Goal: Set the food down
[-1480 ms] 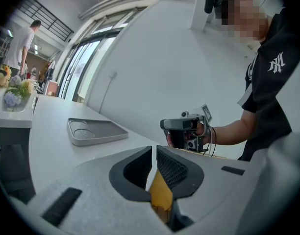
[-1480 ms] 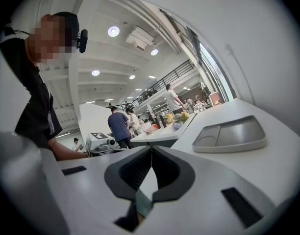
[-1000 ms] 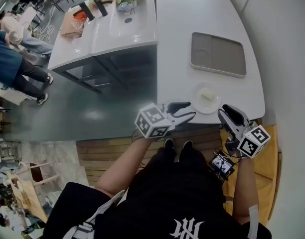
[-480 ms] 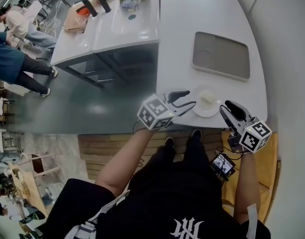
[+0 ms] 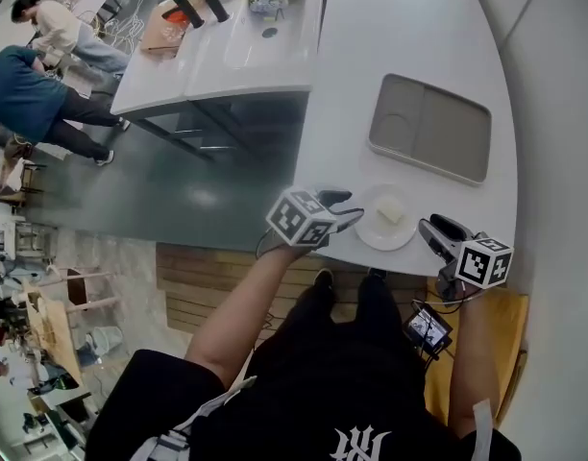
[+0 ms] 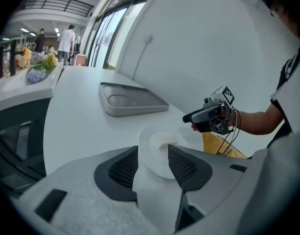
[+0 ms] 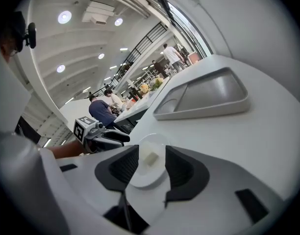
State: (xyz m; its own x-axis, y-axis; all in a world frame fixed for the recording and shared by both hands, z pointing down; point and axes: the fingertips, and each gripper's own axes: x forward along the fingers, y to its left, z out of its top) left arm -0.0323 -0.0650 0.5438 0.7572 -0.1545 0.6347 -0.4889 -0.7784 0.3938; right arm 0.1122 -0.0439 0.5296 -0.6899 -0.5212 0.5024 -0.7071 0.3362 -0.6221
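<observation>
Near the front edge of the white tabletop (image 5: 400,36), a small round white plate (image 5: 369,234) lies flat, with a pale cream block of food (image 5: 391,214) resting on it. The left hand-held gripper (image 5: 348,207) sits just beside the plate's left rim, and the right hand-held gripper (image 5: 428,228) just beside its right rim. Both sets of jaws have just been opening and now stand wide apart, gripping nothing; the plate lies just ahead of each gap. A grey rectangular tray (image 5: 448,133) with a round recess sits farther back on the tabletop.
</observation>
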